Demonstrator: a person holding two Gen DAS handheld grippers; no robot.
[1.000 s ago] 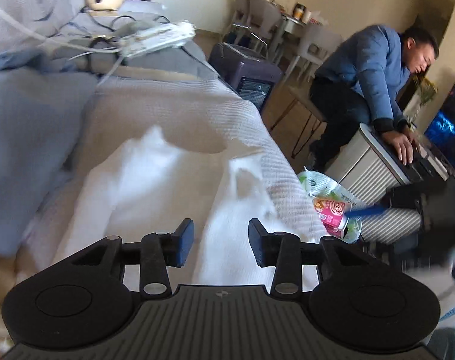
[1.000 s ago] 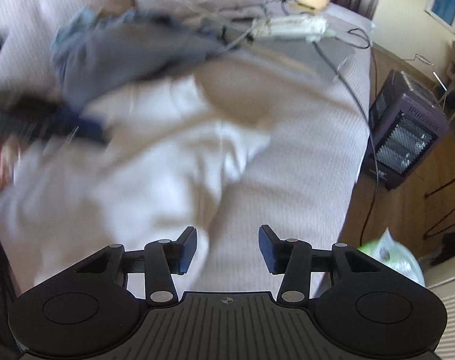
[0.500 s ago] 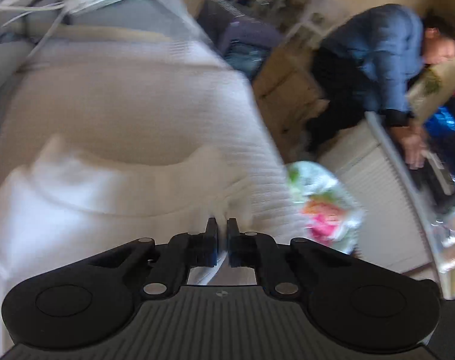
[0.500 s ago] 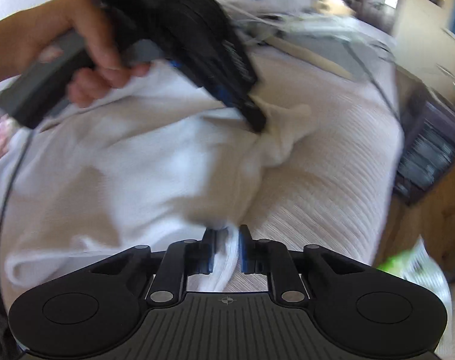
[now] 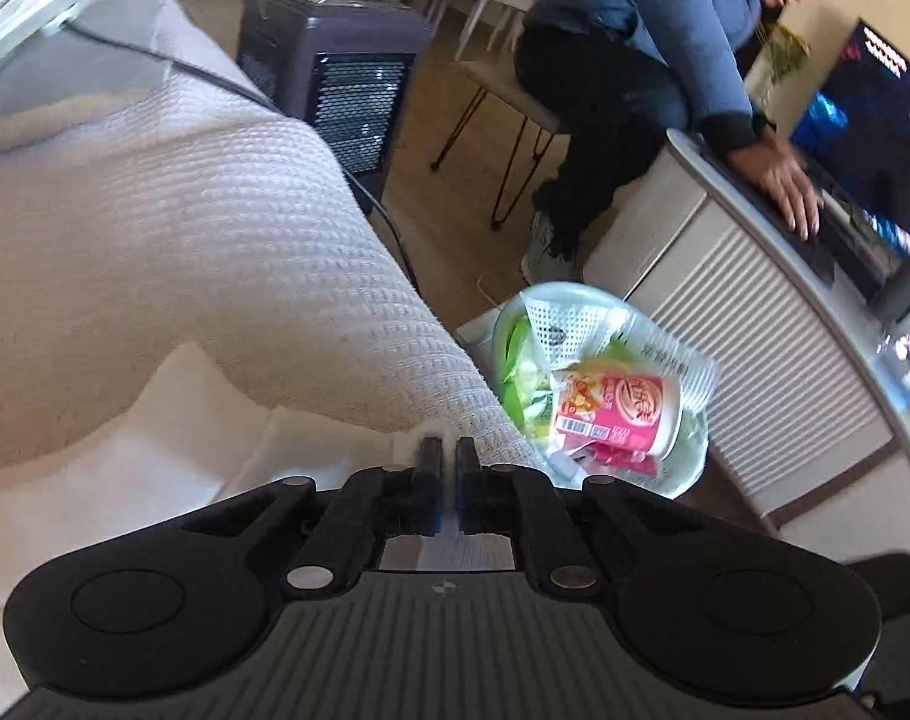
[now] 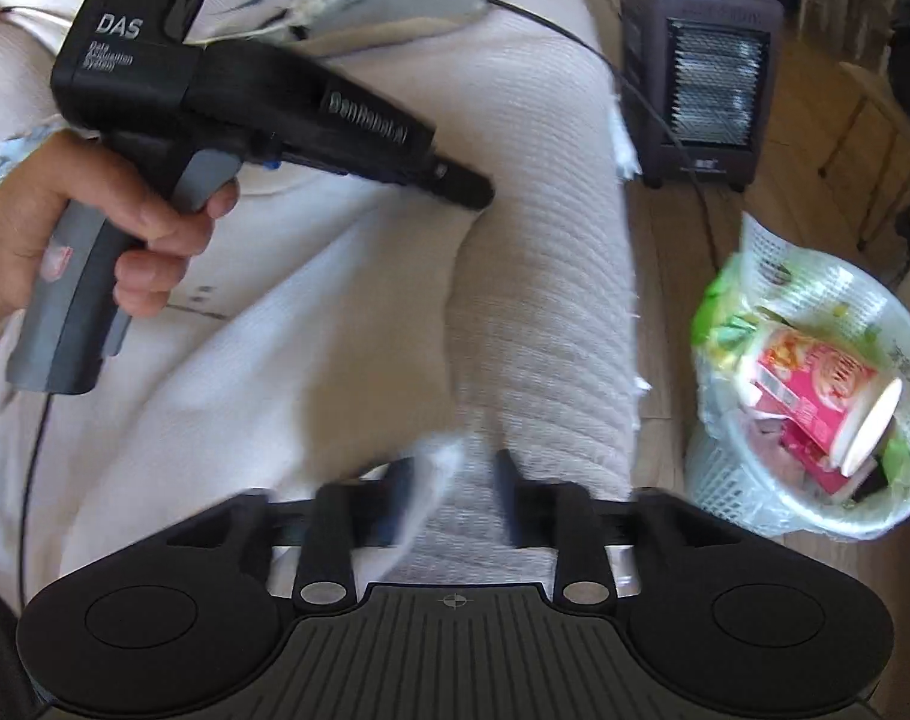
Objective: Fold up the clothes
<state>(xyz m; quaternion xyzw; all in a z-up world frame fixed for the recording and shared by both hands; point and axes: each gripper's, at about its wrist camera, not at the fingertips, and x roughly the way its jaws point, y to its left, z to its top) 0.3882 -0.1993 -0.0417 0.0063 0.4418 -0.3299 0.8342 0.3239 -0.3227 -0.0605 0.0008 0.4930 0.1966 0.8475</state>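
In the right wrist view, a hand at the far left is gripping the grey handle of the left gripper, whose black body is reaching rightward over the white garment. That garment is lying spread across the left and near part of a bed covered in a textured cream blanket; its right edge is running from the left gripper's tip down toward the near middle. In the left wrist view, the left gripper is pinching a small fold of the white garment at its corner, its jaws drawn almost together with only a sliver of cloth showing between them, right at the bed's near right edge.

Further right in the right wrist view, the right gripper is sitting at the near middle, blurred, with its jaws having just been opening and now standing partly apart; a ragged flap of white cloth is lying against the left finger, not pressed by both.

Right of the bed, a dark space heater is standing on the wooden floor at the far side, its cable trailing over the blanket. Nearer, a white mesh wastebasket is holding a pink cup and green wrappers. In the left wrist view, a person in a blue jacket is leaning over a white cabinet at the far right.
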